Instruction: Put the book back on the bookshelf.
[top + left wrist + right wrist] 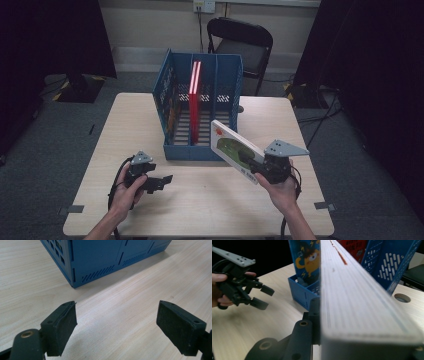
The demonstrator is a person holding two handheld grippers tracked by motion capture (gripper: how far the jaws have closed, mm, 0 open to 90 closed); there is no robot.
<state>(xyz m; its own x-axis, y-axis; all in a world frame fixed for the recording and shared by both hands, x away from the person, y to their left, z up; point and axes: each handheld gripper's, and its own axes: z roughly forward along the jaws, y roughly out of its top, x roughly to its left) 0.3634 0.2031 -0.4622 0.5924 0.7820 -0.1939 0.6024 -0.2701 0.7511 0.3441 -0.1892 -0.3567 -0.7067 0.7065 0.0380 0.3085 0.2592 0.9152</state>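
One jaw of the right gripper (254, 167), clamped on the white book (235, 148), is hidden; left gripper (162, 182) gapes wide.

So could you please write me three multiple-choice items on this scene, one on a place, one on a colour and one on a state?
1. Where does the red book stand?
A. in the blue file rack
B. flat on the table
C. on the chair

2. What colour is the rack?
A. green
B. blue
C. white

3. How is the left gripper?
A. shut on a book
B. shut on nothing
C. open and empty

Answers:
1 A, it stands upright between the rack's dividers.
2 B, all its walls are blue.
3 C, its jaws stand apart over bare table, while the right gripper holds the white book.
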